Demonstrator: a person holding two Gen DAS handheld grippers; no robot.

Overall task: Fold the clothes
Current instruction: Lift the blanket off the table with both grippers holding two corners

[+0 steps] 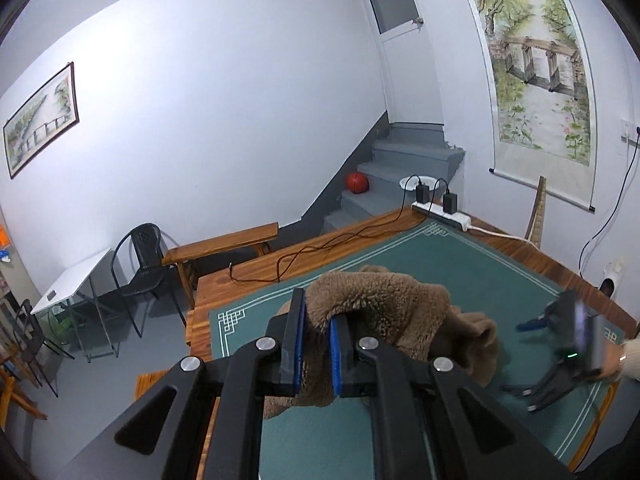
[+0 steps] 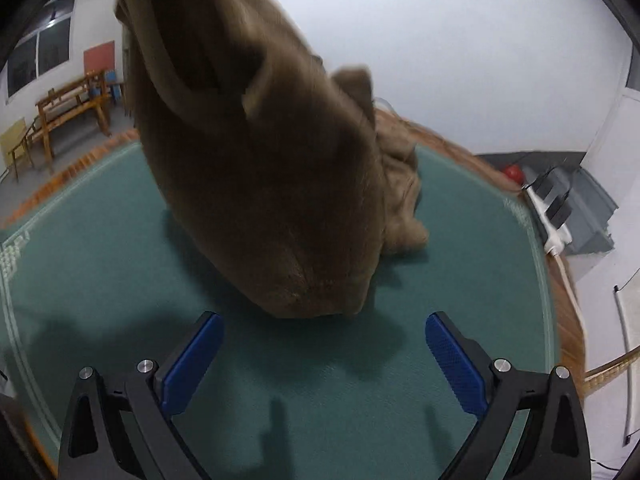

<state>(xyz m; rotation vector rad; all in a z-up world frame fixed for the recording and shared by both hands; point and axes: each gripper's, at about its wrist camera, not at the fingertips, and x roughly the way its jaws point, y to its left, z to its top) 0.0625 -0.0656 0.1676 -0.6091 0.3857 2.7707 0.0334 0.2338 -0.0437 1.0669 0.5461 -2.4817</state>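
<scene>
Table first: wooden edges, and a green mat with a pale line border covering most of the top. On the mat sits the brown fleece garment, bunched, one part lifted high above the rest, its lower end resting on the mat just beyond the right gripper. A looser heap of the same fabric lies on the far right side of it. Left gripper is clenched on a fold of that fleece, blue pads pressing the pile from both sides, the cloth draping away to the right. Right gripper hangs released, blue pads spread wide over bare mat, nothing between them, the garment's edge just ahead of the tips. From the left wrist view, that right gripper shows blurred at the near right of the mat, a hand behind it. At the far edge of the table, a white power strip with two black chargers plugged in.
</scene>
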